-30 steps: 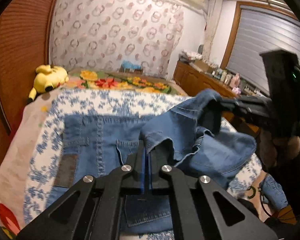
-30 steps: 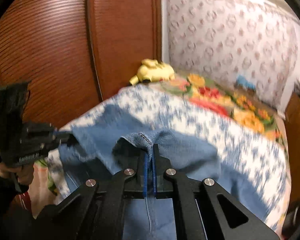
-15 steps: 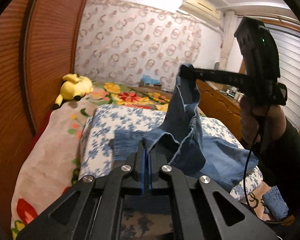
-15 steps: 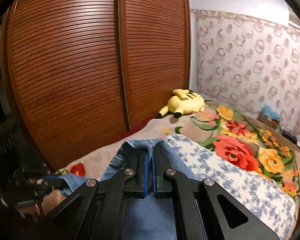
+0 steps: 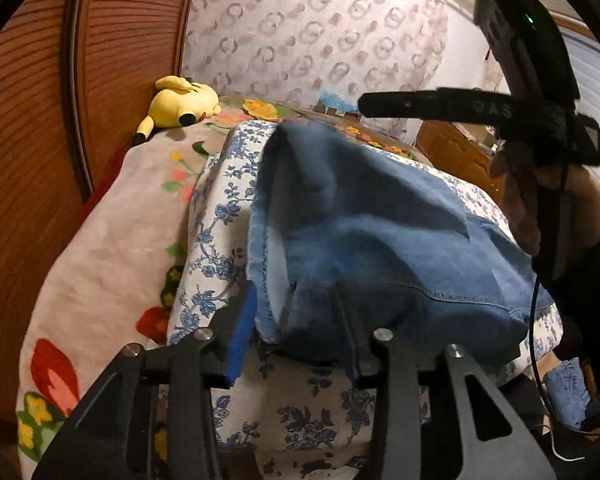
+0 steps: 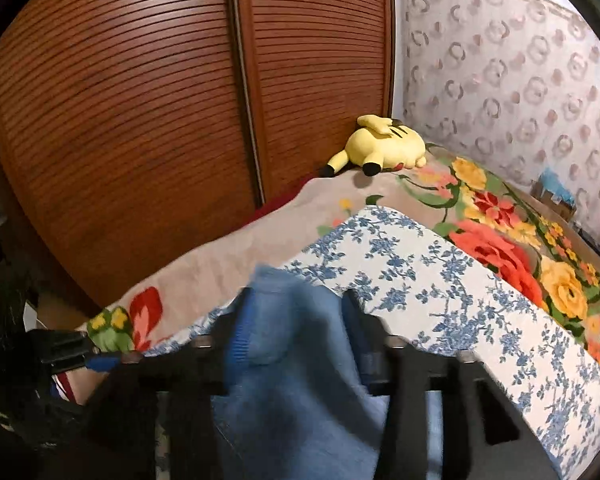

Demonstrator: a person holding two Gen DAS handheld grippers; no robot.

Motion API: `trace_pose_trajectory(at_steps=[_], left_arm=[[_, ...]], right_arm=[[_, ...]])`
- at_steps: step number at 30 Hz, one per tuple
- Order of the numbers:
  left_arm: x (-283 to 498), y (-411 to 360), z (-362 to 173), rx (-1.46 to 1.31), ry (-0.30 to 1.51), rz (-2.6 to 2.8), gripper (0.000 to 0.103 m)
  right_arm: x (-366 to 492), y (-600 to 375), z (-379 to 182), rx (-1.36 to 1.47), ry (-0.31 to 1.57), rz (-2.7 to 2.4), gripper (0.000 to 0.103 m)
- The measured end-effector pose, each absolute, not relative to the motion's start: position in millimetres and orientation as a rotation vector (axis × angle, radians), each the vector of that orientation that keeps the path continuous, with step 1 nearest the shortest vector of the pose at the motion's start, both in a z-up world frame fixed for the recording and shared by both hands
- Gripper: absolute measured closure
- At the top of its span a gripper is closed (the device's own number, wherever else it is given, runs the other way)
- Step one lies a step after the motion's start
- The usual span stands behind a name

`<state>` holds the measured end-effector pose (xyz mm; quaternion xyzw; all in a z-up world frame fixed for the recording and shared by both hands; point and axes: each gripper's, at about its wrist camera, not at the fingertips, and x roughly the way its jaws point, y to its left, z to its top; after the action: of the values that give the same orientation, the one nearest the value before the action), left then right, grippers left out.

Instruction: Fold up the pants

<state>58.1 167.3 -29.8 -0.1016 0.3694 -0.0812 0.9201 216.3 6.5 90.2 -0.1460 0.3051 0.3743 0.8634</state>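
Note:
The blue jeans [image 5: 380,240] lie folded over on a blue-flowered white cloth [image 5: 220,216] on the bed. In the left wrist view my left gripper [image 5: 296,332] stands over the near hem, its jaws opening, with the denim loose between the fingers [image 5: 242,332]. The right gripper [image 5: 366,104] hovers above the far end of the fold, held by a hand. In the blurred right wrist view my right gripper [image 6: 298,320] has its jaws opening too, and a denim edge [image 6: 292,360] sags between them. The left gripper [image 6: 100,360] shows at the lower left there.
A yellow plush toy [image 6: 380,148] lies at the head of the bed by the slatted wooden wardrobe doors [image 6: 140,120]. A flowered blanket [image 6: 500,240] covers the bed under the cloth. A wooden dresser [image 5: 452,148] stands on the far side.
Both grippers carried the jeans' end across the cloth and laid it over. Both were shut on denim before; now their jaws stand apart and the fabric has dropped.

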Motion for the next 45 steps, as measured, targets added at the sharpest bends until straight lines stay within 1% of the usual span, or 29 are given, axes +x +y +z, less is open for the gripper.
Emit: trace_pose_trajectory(at_steps=[3, 8, 18, 25, 32, 38, 40, 42, 43, 44, 45], left_arm=[[61, 162, -30, -0.211, 0.747, -0.168, 0.063], [72, 152, -35, -0.199, 0.755, -0.188, 0.063], [89, 136, -58, -0.177, 0.844, -0.185, 0.063], [90, 132, -64, -0.157, 0.882, -0.161, 0.063], [93, 127, -67, -0.131, 0.878, -0.154, 0.061], [98, 125, -67, -0.122, 0.880, -0.153, 0.060], [98, 126, -67, -0.132, 0.872, -0.147, 0.060], [94, 124, -67, -0.127, 0.856, -0.144, 0.068], [91, 121, -65, -0.104, 0.842, -0.145, 0.081], [89, 120, -63, -0.091, 0.836, -0.140, 0.086], [88, 120, -62, -0.087, 0.831, -0.144, 0.086]], right_arm=[[221, -6, 94, -0.293, 0.635, 0.755, 0.047], [189, -33, 95, -0.310, 0.619, 0.703, 0.047], [157, -115, 54, -0.350, 0.679, 0.566, 0.047], [145, -154, 21, -0.267, 0.739, 0.514, 0.047], [140, -168, -10, -0.169, 0.795, 0.511, 0.047], [139, -167, -13, -0.158, 0.776, 0.505, 0.045], [140, -167, -17, -0.166, 0.776, 0.509, 0.042], [142, -165, -20, -0.185, 0.775, 0.503, 0.041], [143, -165, -22, -0.194, 0.774, 0.498, 0.041], [142, -163, -23, -0.205, 0.773, 0.494, 0.040], [142, -162, -23, -0.211, 0.772, 0.492, 0.040]])
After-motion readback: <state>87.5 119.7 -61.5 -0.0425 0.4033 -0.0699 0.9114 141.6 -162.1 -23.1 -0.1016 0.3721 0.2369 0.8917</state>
